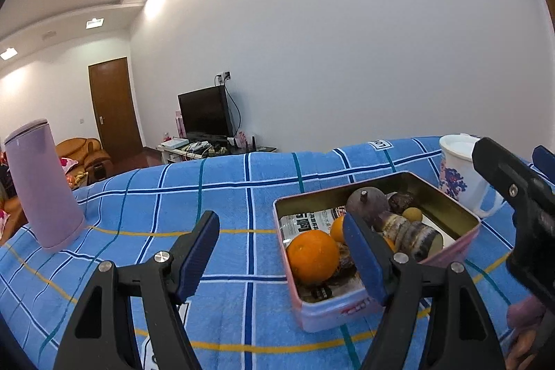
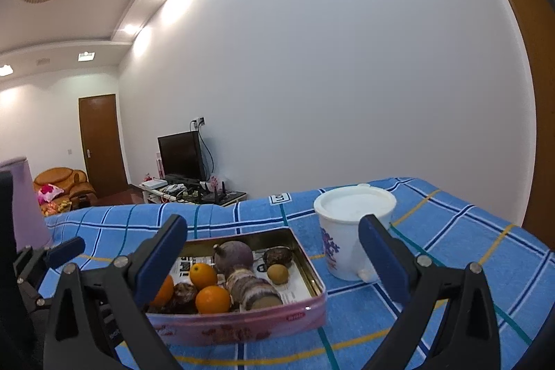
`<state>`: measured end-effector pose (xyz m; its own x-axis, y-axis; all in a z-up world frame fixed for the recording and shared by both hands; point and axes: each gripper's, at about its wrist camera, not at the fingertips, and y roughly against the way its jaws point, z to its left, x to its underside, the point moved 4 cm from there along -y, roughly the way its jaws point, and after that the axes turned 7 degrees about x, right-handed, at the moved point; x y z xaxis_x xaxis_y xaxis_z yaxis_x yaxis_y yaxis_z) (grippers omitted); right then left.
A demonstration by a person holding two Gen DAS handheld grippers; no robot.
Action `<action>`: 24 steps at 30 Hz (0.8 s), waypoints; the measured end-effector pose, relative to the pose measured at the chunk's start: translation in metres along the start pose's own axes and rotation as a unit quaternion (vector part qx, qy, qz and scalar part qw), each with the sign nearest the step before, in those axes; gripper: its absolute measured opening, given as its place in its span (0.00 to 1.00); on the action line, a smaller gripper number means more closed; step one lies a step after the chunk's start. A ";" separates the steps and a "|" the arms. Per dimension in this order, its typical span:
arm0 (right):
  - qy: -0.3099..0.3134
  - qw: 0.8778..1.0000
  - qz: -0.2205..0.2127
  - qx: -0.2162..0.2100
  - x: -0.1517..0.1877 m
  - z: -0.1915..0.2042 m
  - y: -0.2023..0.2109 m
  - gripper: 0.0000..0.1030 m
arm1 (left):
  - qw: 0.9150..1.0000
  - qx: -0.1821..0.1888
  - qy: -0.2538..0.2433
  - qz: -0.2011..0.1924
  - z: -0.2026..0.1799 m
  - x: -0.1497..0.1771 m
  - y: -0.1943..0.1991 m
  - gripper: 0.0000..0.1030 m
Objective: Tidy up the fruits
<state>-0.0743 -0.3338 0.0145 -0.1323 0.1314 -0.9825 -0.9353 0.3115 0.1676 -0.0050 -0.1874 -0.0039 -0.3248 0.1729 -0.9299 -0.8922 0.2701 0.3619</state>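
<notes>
On the counter draped in a blue checked cloth [image 1: 225, 196], working from the left, I am seeing a tall lilac plastic container [image 1: 41, 186] standing upright and well apart from everything else, so it is not crowding the fruit.

I am holding the left tongs [image 1: 281, 252] released, their blue pads spread wide and gripping nothing, hovering just before the near-left corner of the pink rectangular metal tin [image 1: 347, 311]. The right pad is hanging over the tin's near edge.

The fruits are all lying inside that tin, on printed paper lining its floor: round oranges [image 2: 212, 299] at the near end, a dull purple round fruit with a short stem [image 2: 234, 254] toward the middle, a banded brown-and-cream cut root or tuber [image 2: 251, 288] beside it, a small greenish-brown fruit [image 2: 277, 273] and a dark wrinkled one [image 2: 277, 255] toward the far right. Gathered so, they fit a finished sorting or a heap waiting to be sorted out; I cannot tell which.

I am keeping the right tongs [image 2: 270, 259] released too, empty, framing the tin's right half and the white cup with a blue floral print [image 2: 350, 231] that is standing just beside the tin.

The right view is looking down into the tin and showing each fruit apart, plus the cup's white lidded top; the left view is hiding part of the pile behind a pad, but alone is showing the whole lilac container and the right tool's black body [image 1: 523, 207].
</notes>
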 end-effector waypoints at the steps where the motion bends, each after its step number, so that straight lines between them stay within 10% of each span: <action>1: 0.005 1.000 -0.004 0.001 0.000 0.002 0.005 0.99 | 1.000 0.000 0.002 0.000 0.001 0.001 0.003 0.73; 24: -0.010 0.996 -0.083 0.041 0.000 -0.007 0.071 1.00 | 1.000 0.002 0.018 -0.021 0.018 0.019 0.050 0.73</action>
<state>-0.1431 -0.3182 0.0264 0.0284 0.0897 -0.9956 -0.9136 0.4066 0.0105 -0.0505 -0.1536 -0.0024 -0.2986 0.1274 -0.9458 -0.9040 0.2800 0.3231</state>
